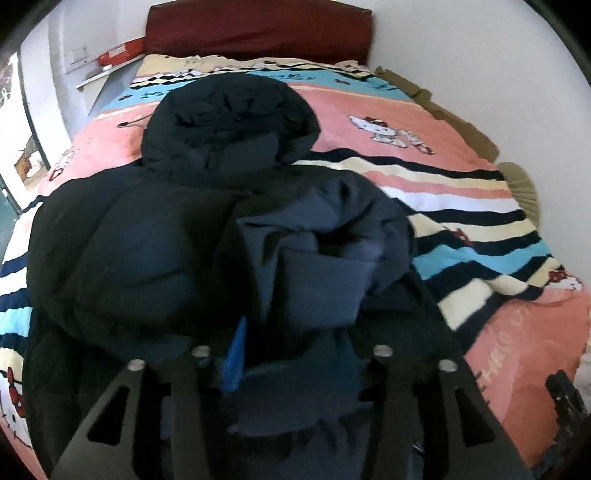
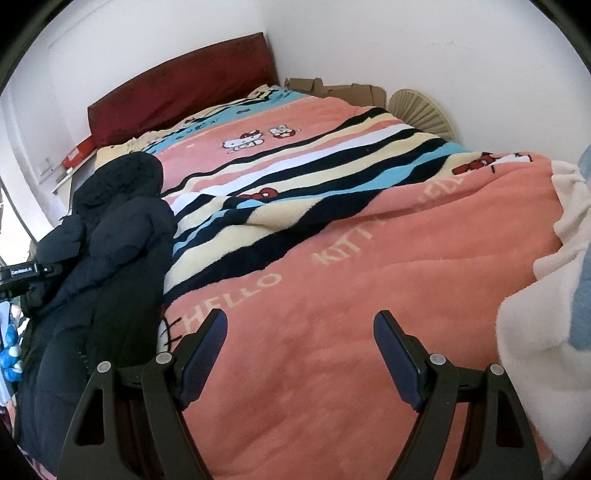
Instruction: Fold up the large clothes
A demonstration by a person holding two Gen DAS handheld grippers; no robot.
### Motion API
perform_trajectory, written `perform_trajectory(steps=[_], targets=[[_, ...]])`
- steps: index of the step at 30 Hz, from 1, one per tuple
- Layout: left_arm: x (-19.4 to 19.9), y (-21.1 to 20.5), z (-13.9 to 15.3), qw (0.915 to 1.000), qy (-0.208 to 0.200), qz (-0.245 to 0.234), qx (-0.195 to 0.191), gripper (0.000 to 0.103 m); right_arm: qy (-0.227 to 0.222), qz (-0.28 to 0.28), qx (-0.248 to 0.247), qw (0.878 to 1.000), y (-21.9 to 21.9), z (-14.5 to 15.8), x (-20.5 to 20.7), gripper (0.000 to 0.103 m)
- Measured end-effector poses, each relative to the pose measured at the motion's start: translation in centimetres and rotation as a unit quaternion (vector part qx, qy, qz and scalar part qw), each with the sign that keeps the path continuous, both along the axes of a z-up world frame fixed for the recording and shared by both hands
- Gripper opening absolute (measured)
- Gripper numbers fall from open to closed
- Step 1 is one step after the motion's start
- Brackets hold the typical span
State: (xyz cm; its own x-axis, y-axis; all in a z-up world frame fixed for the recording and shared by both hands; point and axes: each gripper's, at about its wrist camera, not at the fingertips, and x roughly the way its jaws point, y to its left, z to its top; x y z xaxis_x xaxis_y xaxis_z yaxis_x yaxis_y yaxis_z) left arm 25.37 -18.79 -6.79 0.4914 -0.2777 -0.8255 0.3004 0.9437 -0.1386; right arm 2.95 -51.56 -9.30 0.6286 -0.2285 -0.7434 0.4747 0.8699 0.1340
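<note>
A dark navy puffer jacket (image 1: 166,229) lies on the bed, hood (image 1: 229,114) toward the headboard. One sleeve or side panel (image 1: 317,266) is folded over the body. My left gripper (image 1: 291,373) is close over the jacket's near end, with navy fabric bunched between its fingers; one blue pad (image 1: 234,365) shows, the rest is hidden by cloth. In the right wrist view the jacket (image 2: 110,251) lies at the left. My right gripper (image 2: 299,332) is open and empty above the pink blanket (image 2: 332,295), to the right of the jacket.
A Hello Kitty striped blanket (image 1: 461,206) covers the bed. A dark red headboard (image 1: 258,29) stands against the wall. Flattened cardboard (image 2: 332,88) and a fan grille (image 2: 421,110) lie along the right wall. A white and blue fleece item (image 2: 554,295) sits at right. A red box (image 1: 122,51) sits on a shelf at left.
</note>
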Motion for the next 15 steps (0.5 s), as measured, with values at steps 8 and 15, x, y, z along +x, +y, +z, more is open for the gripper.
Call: perform_trajectory(steps=[8,15], targets=[[-1.9,-0.1,3.3,0.9988,-0.019,-0.036,-0.029,0.054,-0.007,0.014,-0.009,1.000,1.8,1.5,-0.6,0.081],[-2.7,3.7,6.1,0.9974,-0.044,-0.044,-0.038,0.054,-0.009,0.042,-0.023,0.999,4.3,3.2,0.7,0.082]])
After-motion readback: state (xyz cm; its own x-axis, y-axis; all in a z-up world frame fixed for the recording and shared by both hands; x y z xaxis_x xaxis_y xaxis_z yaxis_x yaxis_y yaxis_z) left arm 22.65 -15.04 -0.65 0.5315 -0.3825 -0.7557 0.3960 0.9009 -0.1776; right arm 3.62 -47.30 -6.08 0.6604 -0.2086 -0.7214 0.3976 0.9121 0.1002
